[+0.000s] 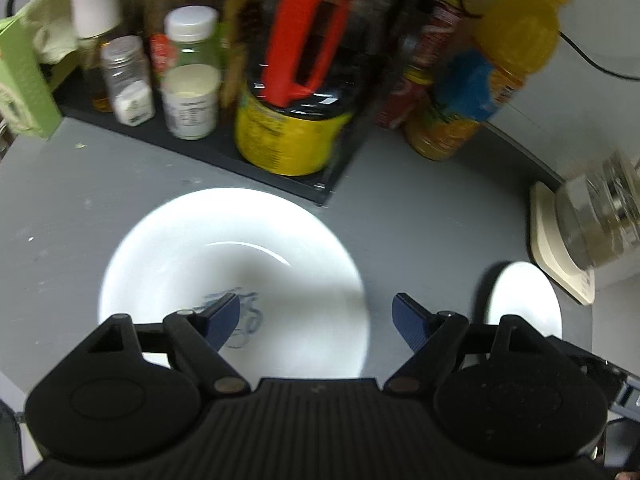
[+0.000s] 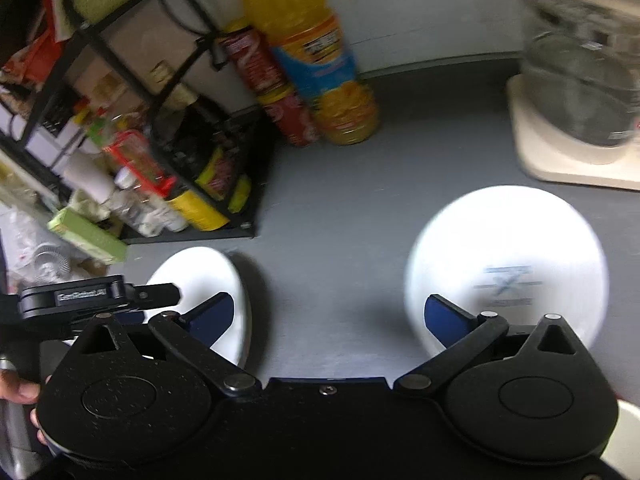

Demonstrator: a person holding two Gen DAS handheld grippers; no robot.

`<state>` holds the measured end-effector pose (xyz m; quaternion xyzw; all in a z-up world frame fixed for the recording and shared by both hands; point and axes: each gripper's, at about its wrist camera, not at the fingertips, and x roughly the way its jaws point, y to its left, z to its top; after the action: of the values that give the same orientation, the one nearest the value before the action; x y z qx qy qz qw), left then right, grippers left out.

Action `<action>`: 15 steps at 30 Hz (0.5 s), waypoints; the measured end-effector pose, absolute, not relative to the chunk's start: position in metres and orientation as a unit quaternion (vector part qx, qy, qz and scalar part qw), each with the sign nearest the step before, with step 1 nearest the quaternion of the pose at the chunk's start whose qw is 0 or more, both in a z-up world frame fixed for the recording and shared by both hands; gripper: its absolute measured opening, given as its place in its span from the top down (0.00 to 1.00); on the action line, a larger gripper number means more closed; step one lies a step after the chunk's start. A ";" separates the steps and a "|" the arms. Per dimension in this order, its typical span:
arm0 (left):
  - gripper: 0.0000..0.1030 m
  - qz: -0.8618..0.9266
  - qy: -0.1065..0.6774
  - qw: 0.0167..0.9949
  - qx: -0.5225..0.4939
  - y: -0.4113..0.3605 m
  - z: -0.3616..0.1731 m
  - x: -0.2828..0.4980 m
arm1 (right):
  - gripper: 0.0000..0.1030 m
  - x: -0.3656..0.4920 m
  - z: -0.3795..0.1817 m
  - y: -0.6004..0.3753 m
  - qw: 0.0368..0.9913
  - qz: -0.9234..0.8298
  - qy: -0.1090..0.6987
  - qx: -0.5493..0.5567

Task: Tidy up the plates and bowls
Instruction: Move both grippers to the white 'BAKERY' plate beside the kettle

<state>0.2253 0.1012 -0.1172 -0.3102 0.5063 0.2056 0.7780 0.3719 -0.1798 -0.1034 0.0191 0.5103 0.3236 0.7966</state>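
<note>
Left hand-held gripper (image 1: 316,320): jaws apart, nothing between them, poised above the grey table (image 1: 420,220). Under its left finger, a white bowl (image 1: 224,264), upright, blue mark inside, resting on the table just in front of a black rack (image 1: 280,176) crowded with jars and bottles. To the right, partly hidden behind the gripper body, a second white dish (image 1: 524,296), well apart from the first.

Right hand-held gripper (image 2: 329,316): jaws spread wide, empty, bare table between them. Behind its right finger, that second dish (image 2: 508,252), upside down with a printed stamp on its base. At left, the upright bowl's edge (image 2: 212,276). Orange juice bottle (image 2: 320,60) against the wall. Blurred throughout.
</note>
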 end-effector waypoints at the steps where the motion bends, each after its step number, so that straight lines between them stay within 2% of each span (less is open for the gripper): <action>1: 0.20 0.202 0.508 0.779 -0.308 0.098 -0.117 0.229 | 0.00 0.373 -0.103 -0.186 0.799 0.320 0.509 0.023; 15: 0.20 0.146 0.519 0.787 -0.298 0.041 -0.127 0.274 | 0.00 0.394 -0.107 -0.251 0.822 0.252 0.509 0.042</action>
<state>0.2745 0.0413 -0.1271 -0.2984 0.5193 0.1464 0.7873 0.3936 -0.2506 -0.1071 0.0423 0.5086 0.2522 0.8222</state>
